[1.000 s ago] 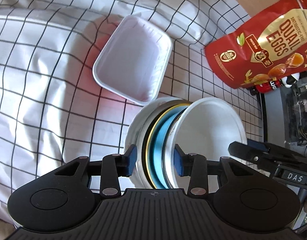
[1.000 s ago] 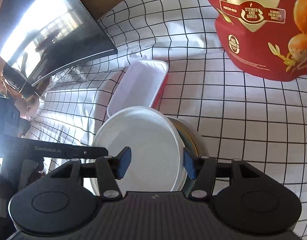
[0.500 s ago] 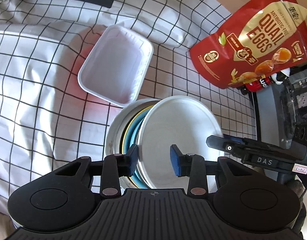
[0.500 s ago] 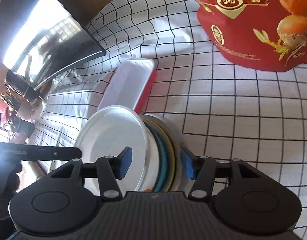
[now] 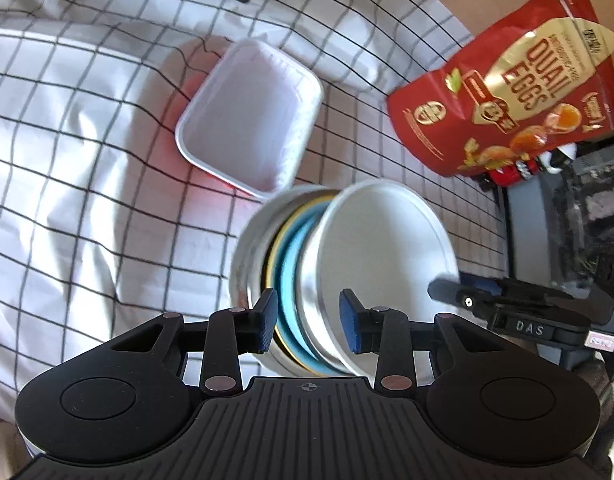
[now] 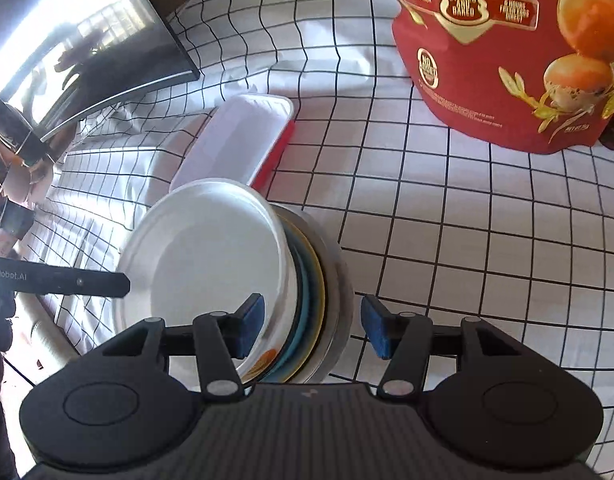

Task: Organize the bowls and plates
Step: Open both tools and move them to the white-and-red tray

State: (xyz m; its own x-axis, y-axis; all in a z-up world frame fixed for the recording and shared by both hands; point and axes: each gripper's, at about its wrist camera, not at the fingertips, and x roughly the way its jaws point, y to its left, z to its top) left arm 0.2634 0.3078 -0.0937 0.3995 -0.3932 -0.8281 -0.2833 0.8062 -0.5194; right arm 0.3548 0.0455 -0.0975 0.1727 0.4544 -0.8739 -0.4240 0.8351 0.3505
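Observation:
A stack of dishes stands tilted on edge on the checked cloth: a white bowl (image 5: 379,248) (image 6: 211,248) in front, then a blue plate (image 5: 291,264), a yellow-rimmed one, and a silver bowl (image 5: 243,264) (image 6: 339,280) at the back. My left gripper (image 5: 309,326) is shut across the near rims, one pad against the blue and yellow edges, the other inside the white bowl. My right gripper (image 6: 313,326) straddles the whole stack from the other side. Its jaws stand open, with a sliver of cloth showing beside the silver bowl. A white rectangular tray (image 5: 247,120) (image 6: 235,140) lies just beyond.
A red quail-egg pouch (image 5: 507,92) (image 6: 507,60) stands at the far right. A dark glossy screen (image 6: 87,40) edges the cloth at the far left of the right wrist view. Black equipment (image 5: 587,240) sits past the cloth's right edge. The cloth (image 5: 87,160) is wrinkled.
The left jaws have narrowed onto the stack's rims. The right gripper has shifted from framing only the white bowl to straddling the whole stack.

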